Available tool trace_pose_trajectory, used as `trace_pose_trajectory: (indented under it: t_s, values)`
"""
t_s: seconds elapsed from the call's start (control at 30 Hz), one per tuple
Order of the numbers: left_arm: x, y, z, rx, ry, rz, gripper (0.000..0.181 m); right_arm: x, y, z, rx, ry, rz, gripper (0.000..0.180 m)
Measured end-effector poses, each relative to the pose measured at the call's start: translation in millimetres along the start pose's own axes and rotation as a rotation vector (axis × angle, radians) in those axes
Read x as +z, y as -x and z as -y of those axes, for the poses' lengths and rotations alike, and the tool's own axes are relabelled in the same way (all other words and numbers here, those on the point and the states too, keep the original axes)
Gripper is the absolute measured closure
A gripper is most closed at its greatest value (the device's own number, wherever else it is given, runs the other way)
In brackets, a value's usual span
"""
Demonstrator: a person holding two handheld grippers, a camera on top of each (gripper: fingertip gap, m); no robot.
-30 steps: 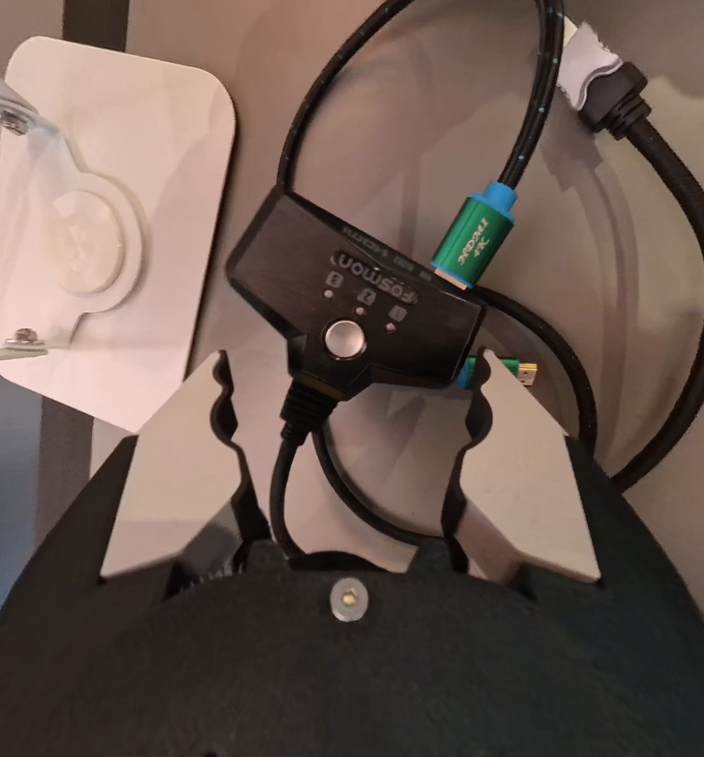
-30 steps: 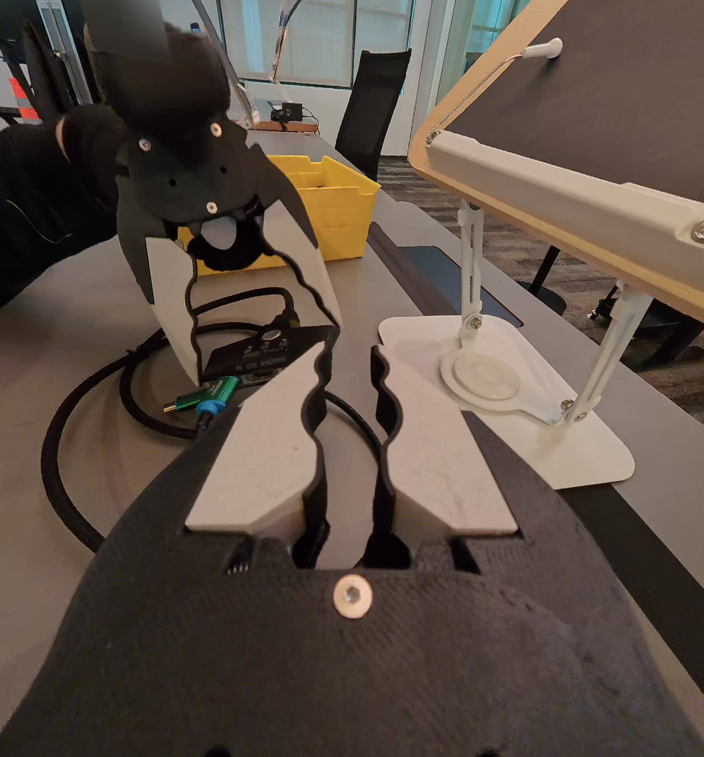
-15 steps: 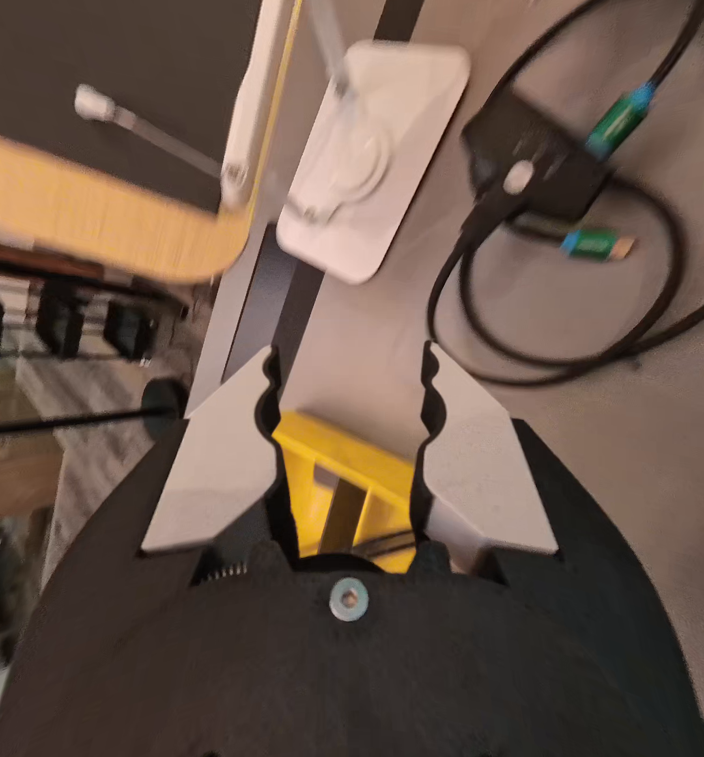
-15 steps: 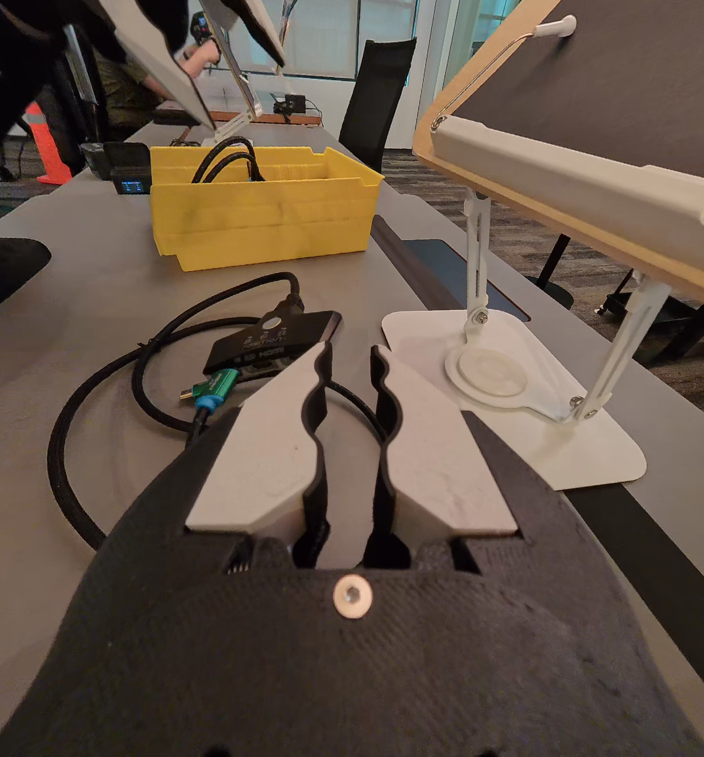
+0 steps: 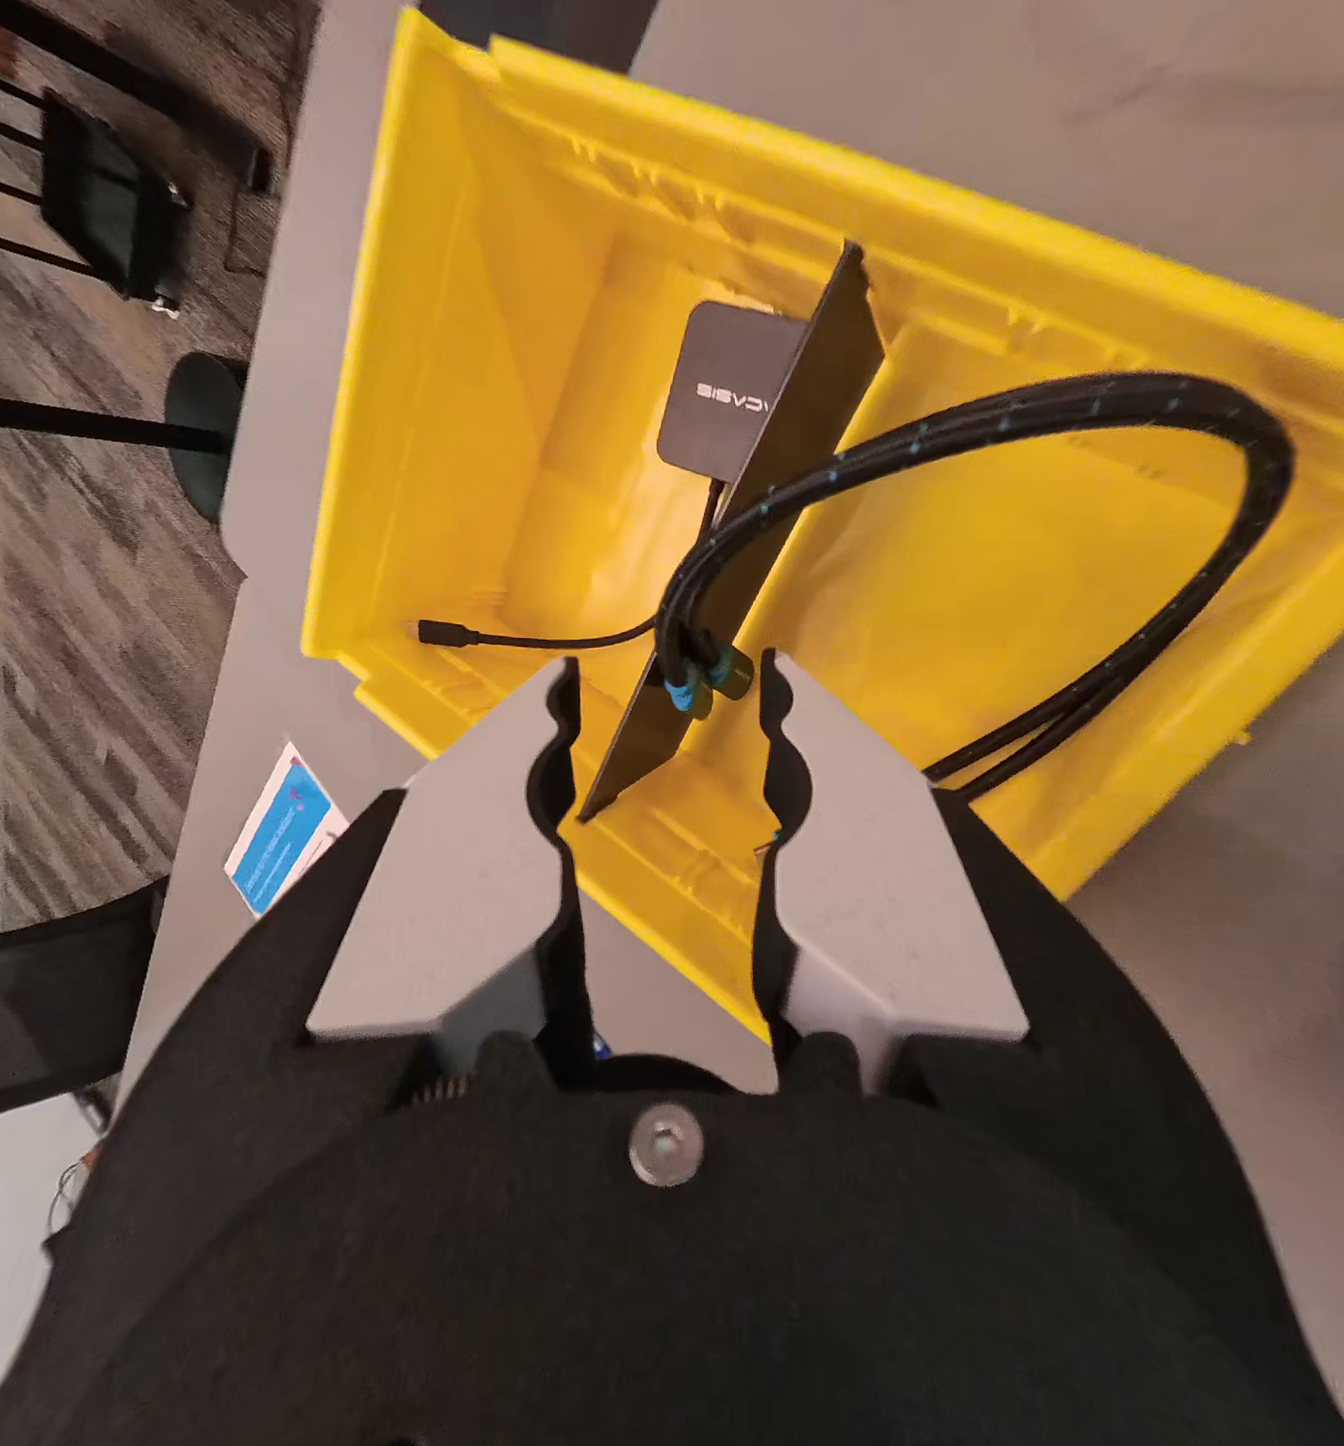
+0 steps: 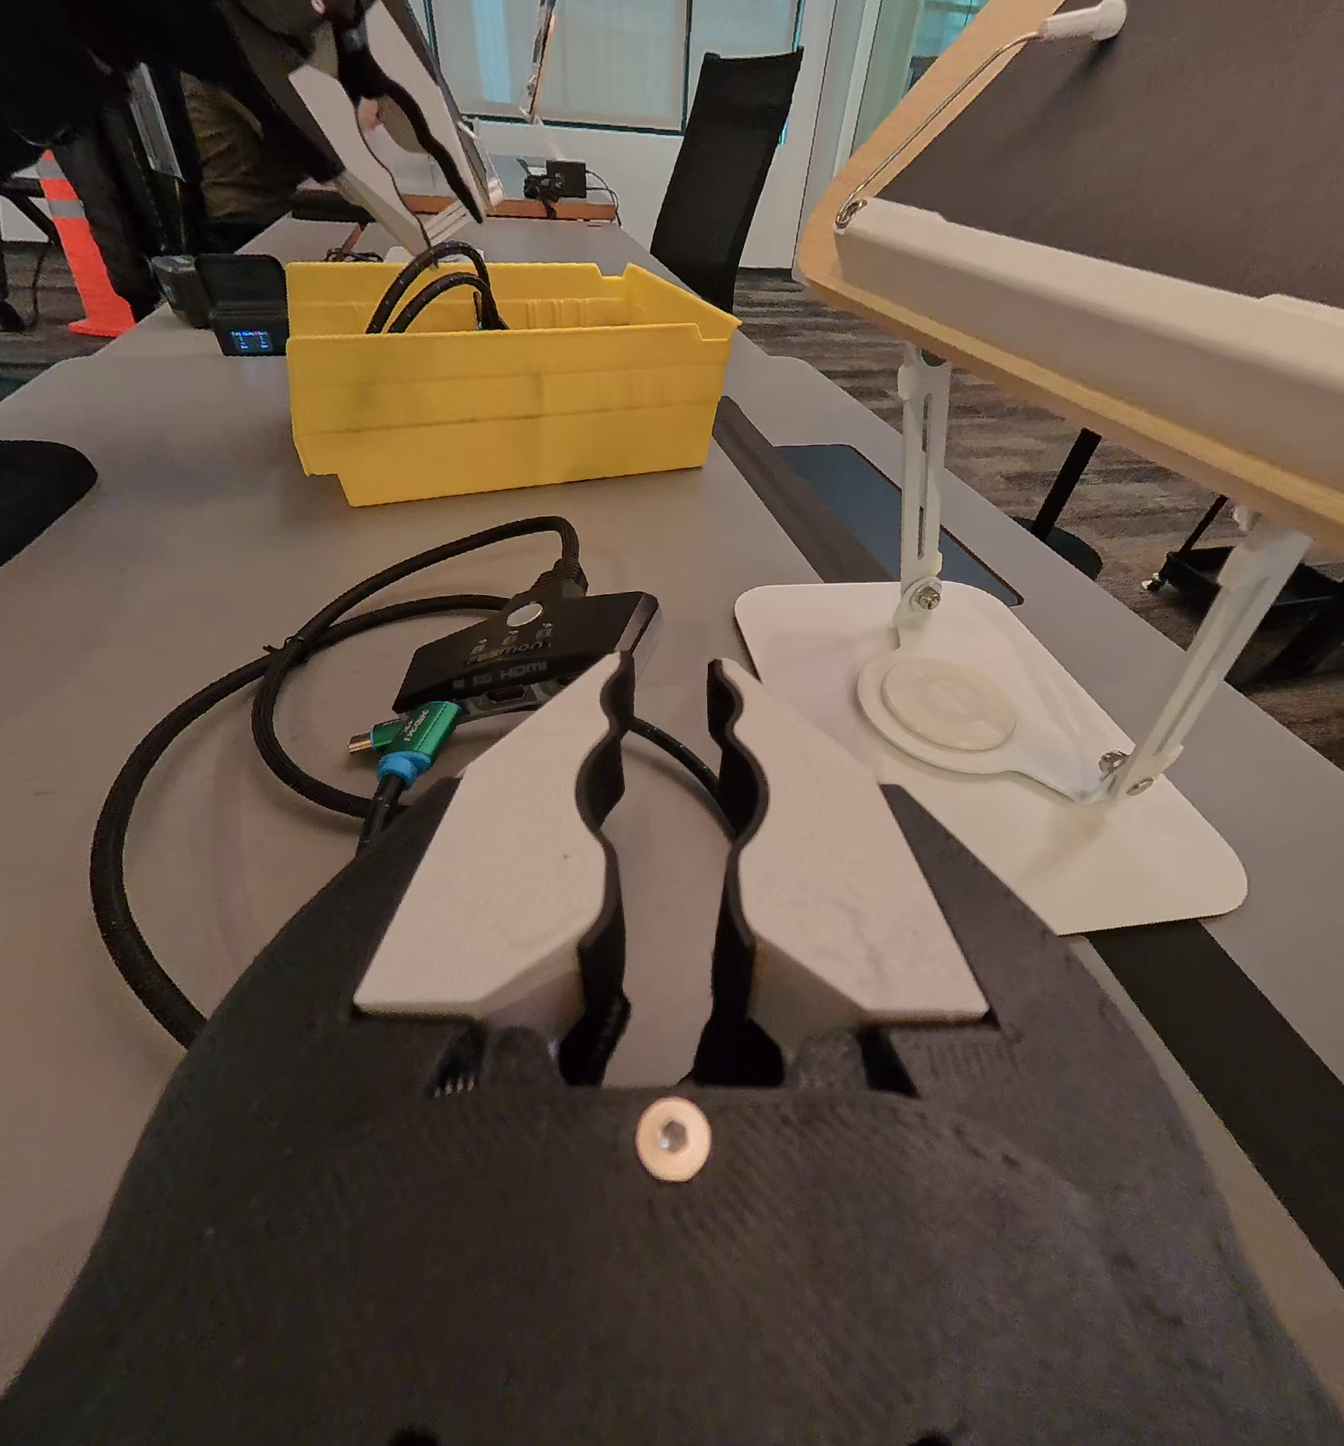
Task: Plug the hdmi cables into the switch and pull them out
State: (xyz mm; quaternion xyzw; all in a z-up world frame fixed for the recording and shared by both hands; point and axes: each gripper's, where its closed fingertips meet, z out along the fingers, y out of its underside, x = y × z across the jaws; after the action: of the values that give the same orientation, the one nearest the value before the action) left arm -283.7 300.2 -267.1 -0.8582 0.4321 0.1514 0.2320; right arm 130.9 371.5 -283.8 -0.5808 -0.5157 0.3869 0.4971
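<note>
Left claw (image 5: 664, 673), spread wide above the yellow plastic bin (image 5: 449, 329), should descend squarely onto what look like green-shelled HDMI plugs (image 5: 719, 677); right claw (image 6: 668, 673) hangs narrowly parted, empty.

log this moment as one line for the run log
left gripper: open, above yellow bin | right gripper: open, empty, near hdmi switch | green hdmi plug: unplugged

Glossy yellow plastic bin (image 5: 496, 329), braided-cloth cables (image 5: 1122, 399), matt grey tabletop (image 6: 144, 548)
</note>
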Motion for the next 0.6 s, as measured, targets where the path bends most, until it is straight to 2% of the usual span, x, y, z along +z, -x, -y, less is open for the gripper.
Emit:
trace_pose_trajectory:
  t_s: [0.1, 0.23, 0.3, 0.6]
  values:
    - [19, 0, -2, 0.012, 0.013, 0.002, 0.143, 1, 0, -2, -0.004, 0.012, 0.001, 0.163]
    - [28, -3, 4, -0.001, -0.037, -0.013, 0.168, 0, -1, -4, 0.001, 0.013, -0.002, 0.163]
    - [27, -2, 5, 0.005, -0.053, 0.003, 0.174, 0, -2, -5, 0.004, 0.014, -0.003, 0.163]
    - [-12, 13, -3, -0.003, -0.1, 0.11, 0.177, 1, 0, -4, 0.001, 0.016, 0.001, 0.163]
